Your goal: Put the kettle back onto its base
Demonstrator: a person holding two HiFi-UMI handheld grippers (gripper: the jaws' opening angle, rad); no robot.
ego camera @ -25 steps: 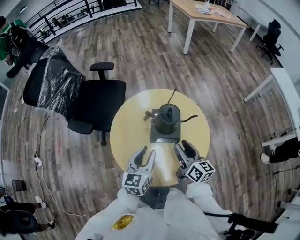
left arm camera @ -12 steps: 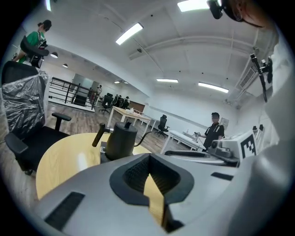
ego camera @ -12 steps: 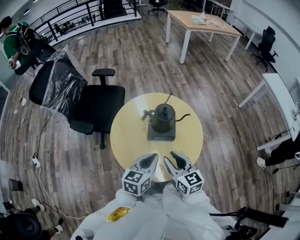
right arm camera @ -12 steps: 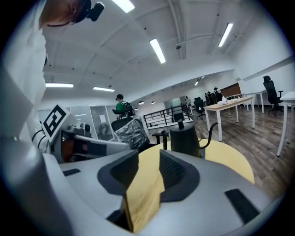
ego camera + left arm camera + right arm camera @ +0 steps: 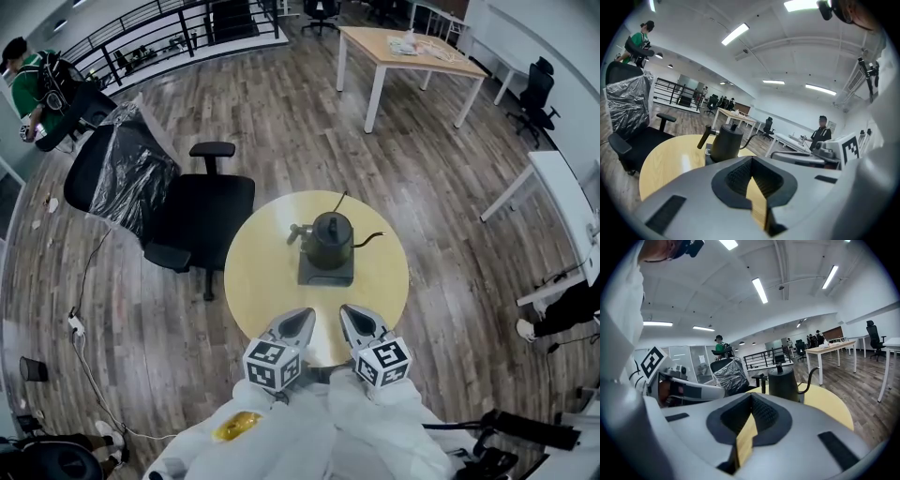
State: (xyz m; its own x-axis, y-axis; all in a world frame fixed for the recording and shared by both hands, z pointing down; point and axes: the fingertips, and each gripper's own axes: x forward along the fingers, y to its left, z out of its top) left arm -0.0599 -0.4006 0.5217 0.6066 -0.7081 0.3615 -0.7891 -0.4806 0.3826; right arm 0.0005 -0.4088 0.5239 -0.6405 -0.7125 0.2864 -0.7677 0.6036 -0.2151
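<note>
One kettle (image 5: 329,239); spout right, handle left

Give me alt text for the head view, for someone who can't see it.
A black kettle sits on its grey base on a round yellow table. Nearer the camera, the left gripper and right gripper are both shut and empty, apart from the kettle.
</note>
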